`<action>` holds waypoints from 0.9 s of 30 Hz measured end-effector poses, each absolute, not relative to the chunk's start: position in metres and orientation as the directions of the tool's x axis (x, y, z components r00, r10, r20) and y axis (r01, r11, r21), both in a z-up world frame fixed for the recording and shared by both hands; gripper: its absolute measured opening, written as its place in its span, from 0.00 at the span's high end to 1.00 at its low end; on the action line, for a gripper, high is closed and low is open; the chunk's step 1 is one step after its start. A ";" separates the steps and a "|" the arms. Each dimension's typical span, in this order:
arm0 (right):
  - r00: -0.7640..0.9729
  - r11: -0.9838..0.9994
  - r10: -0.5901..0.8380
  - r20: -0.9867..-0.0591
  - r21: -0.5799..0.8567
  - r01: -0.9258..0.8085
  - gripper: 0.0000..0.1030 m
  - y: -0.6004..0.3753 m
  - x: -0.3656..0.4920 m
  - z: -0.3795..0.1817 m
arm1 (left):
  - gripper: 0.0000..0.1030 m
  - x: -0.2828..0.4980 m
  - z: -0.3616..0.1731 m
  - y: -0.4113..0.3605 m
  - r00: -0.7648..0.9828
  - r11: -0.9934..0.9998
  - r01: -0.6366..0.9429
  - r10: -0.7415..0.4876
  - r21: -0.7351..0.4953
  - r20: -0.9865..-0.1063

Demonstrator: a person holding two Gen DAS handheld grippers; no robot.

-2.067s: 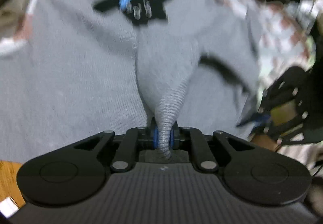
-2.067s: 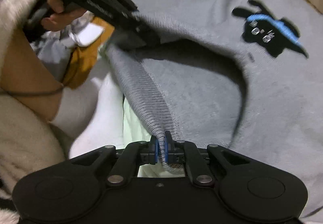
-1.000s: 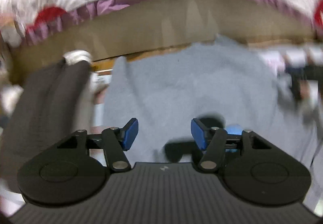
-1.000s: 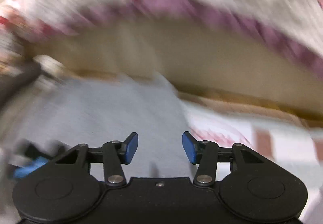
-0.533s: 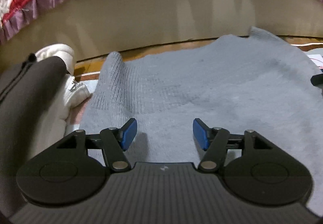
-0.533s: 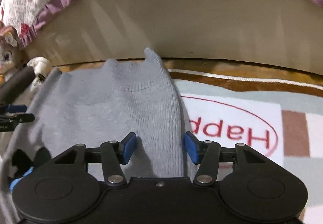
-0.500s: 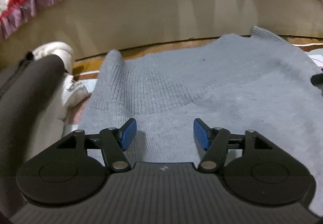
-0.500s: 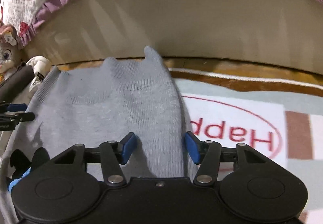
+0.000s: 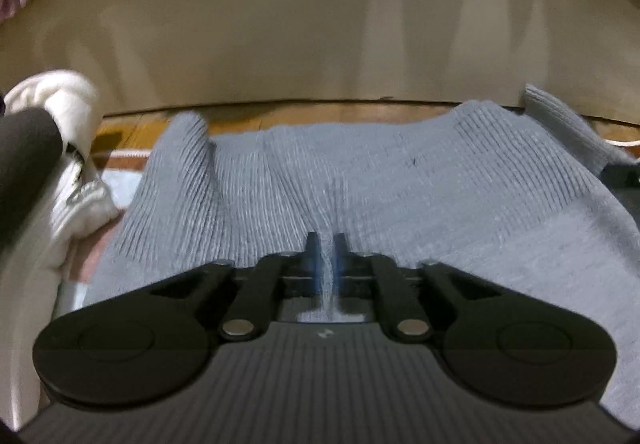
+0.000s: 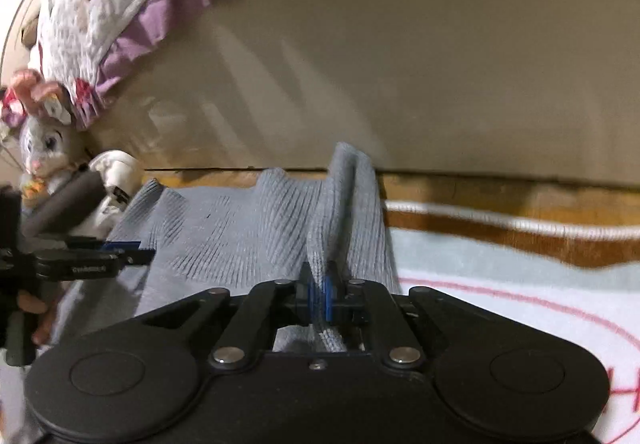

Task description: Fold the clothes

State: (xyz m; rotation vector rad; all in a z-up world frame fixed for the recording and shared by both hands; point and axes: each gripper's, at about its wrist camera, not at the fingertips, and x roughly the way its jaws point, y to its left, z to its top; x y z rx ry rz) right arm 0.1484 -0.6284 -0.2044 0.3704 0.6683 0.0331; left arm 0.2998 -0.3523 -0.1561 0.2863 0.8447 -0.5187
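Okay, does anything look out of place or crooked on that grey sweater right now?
Only slightly: the grey sweater's ribbed edge is rumpled, with one corner standing up in a ridge beyond the right tongs instead of lying flat. Both tongs pinch fabric; nothing looks torn.

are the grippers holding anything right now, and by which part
Both pinch the grey knitted sweater by its ribbed hem band: left gripper near the band's middle, right gripper at a raised fold near its right edge.

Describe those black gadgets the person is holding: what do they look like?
Each is matte black. The left gripper has a ribbed body, two round lobes, silver rivets and blue finger pads. The right gripper looks alike but smooth, with one small centre screw.
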 end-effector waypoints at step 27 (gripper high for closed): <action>0.788 0.720 -0.016 -0.615 0.540 0.436 0.52 -0.723 0.104 -0.214 | 0.29 0.353 -0.169 -0.260 0.538 0.886 0.460 -0.321 -0.048 -0.780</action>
